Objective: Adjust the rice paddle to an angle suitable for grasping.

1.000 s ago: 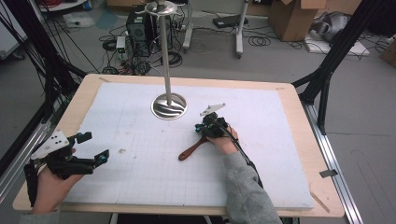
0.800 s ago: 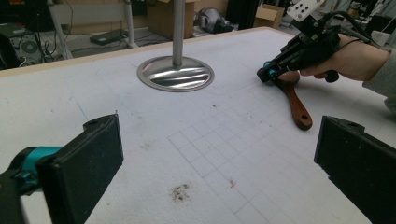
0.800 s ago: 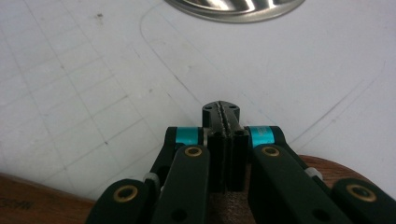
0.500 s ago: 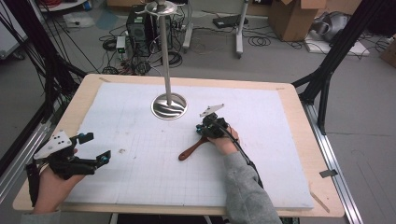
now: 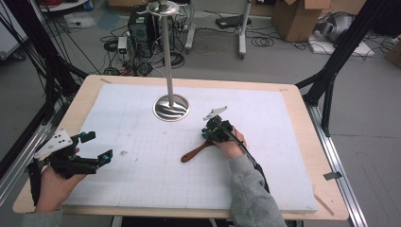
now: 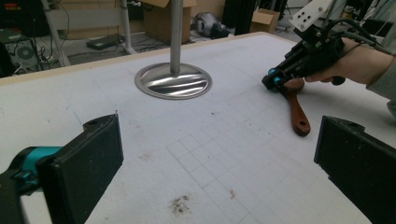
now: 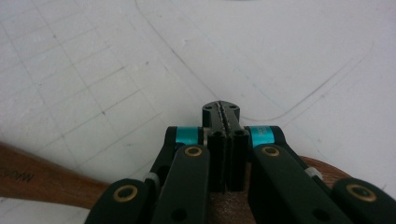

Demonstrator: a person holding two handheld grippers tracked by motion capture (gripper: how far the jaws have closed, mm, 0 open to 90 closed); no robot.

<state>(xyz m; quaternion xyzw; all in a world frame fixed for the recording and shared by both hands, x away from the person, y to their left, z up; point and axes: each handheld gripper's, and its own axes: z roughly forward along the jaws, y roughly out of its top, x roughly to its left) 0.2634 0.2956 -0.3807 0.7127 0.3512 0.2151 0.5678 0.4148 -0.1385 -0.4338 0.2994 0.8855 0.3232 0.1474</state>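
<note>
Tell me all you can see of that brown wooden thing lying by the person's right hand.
The wooden utensil looks like a small spatula or spoon of reddish-brown wood. Its long handle has a rounded end with a hole and faint printed lettering. It lies flat on the white gridded mat, handle end toward the person. The right gripper, jaws shut, sits over its broad end, hiding it; whether the jaws press on it is unclear.

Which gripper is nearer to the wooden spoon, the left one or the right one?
Right. The right gripper is shut directly over the wooden spoon; the left gripper sits open, apart near the table's left edge.
</note>
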